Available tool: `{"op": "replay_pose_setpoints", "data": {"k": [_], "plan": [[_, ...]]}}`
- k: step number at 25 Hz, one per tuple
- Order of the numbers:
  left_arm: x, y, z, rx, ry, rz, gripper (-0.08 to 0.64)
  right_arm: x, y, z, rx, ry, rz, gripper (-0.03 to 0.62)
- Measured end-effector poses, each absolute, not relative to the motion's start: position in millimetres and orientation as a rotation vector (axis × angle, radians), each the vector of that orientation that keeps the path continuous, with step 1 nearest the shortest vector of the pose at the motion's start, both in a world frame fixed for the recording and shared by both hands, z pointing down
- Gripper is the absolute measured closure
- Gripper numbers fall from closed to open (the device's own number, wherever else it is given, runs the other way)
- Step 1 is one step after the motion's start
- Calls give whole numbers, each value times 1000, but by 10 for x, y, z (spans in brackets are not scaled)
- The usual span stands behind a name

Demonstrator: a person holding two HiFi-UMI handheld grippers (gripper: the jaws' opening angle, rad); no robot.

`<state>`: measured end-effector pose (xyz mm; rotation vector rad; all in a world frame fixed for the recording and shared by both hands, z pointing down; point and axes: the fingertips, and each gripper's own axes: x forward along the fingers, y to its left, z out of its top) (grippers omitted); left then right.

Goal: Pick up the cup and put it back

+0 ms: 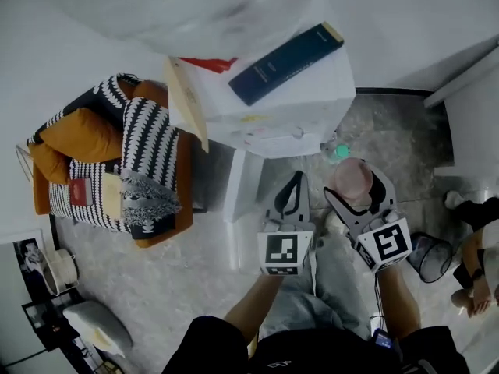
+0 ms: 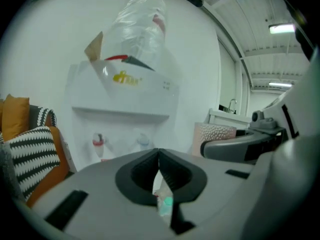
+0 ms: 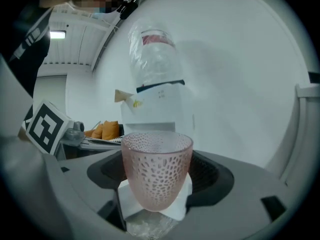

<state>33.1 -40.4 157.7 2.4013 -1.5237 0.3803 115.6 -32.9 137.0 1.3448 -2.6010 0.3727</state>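
Observation:
A pink dimpled cup [image 3: 156,169] stands upright between the jaws of my right gripper [image 3: 157,176], which is shut on it. In the head view the cup [image 1: 352,179] is held off the floor just in front of the white water dispenser [image 1: 273,92], with the right gripper [image 1: 355,189] around it. The same cup [image 2: 212,136] shows at the right in the left gripper view. My left gripper [image 1: 291,189] is beside it to the left, shut with nothing in it; its jaws meet at their tips [image 2: 158,156].
A dark blue book [image 1: 284,62] lies on the dispenser's top beside the big clear water bottle [image 2: 140,29]. A chair with orange and striped cushions [image 1: 117,158] stands to the left. A black wire bin [image 1: 431,257] sits on the floor at right, near a person's arm [image 1: 475,275].

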Motion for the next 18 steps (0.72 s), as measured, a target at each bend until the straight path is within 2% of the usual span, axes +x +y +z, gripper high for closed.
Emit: {"op": "replay_pose_setpoints", "data": {"k": [11,18], "plan": [[557,-485,-407,2368,-1623,278,546,1378,-420,-586,1391,-2663,317,207],[629,-433,-1419,2362,-1698,188,546,1563,-386,-1503,1348,-2692,238,207]]}}
